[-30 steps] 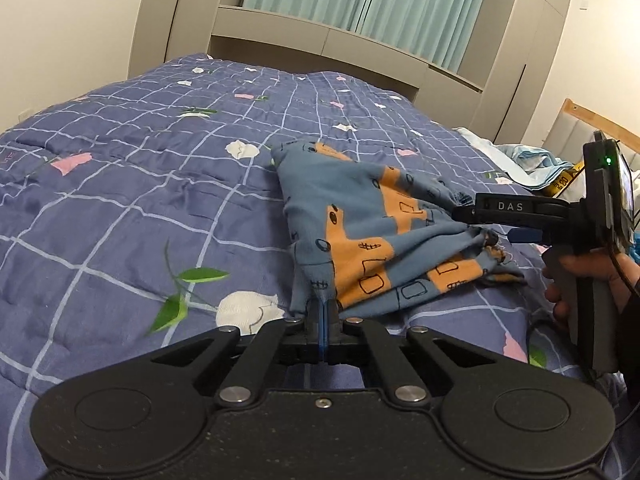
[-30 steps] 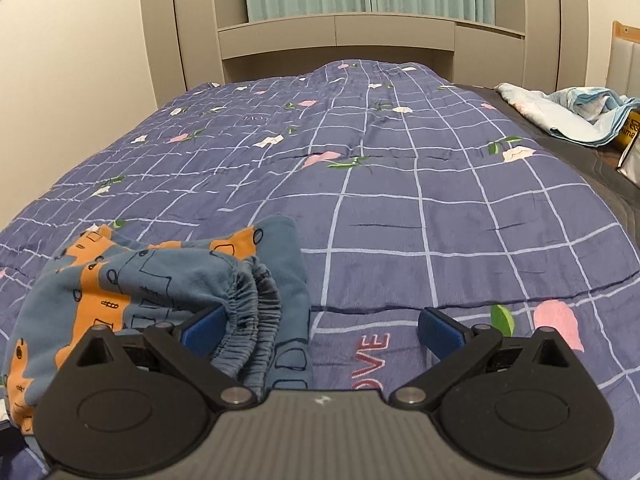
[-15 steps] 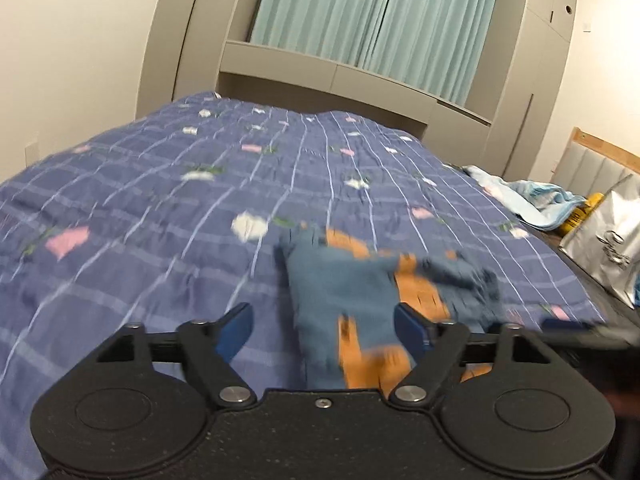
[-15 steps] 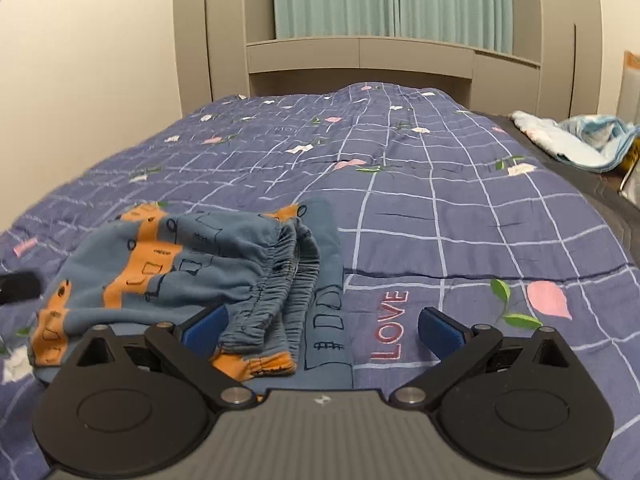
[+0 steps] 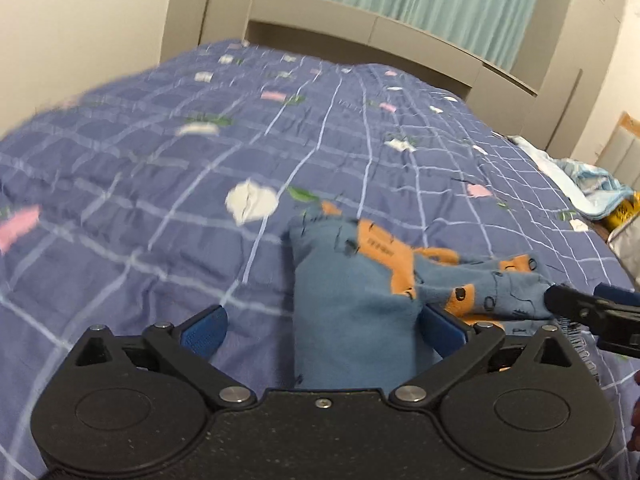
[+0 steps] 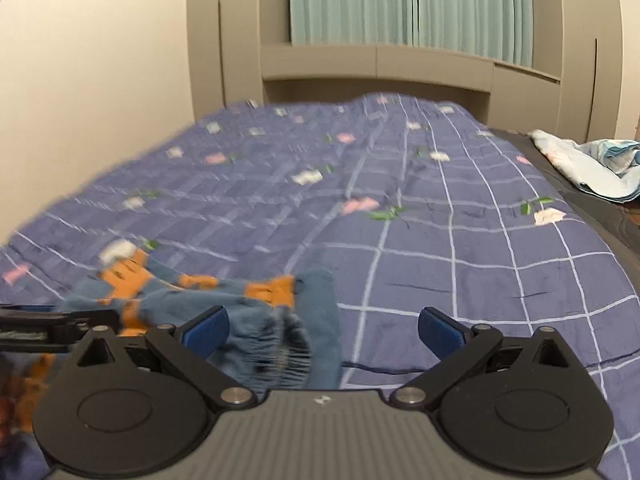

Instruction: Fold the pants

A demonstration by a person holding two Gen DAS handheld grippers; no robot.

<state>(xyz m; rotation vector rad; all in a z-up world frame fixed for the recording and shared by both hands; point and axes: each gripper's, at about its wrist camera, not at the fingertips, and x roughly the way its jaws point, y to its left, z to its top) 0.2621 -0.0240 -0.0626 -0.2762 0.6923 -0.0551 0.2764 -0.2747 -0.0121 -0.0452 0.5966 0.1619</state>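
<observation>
Lying: 1 pants (image 5: 352,304); 2 grippers

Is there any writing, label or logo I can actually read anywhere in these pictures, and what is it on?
None can be read.
Pants: printed marks, too blurred to tell if they are letters.
Blanket: embroidered lettering at the right edge, hidden behind the right gripper.
Yellow package: too small and blurred.
</observation>
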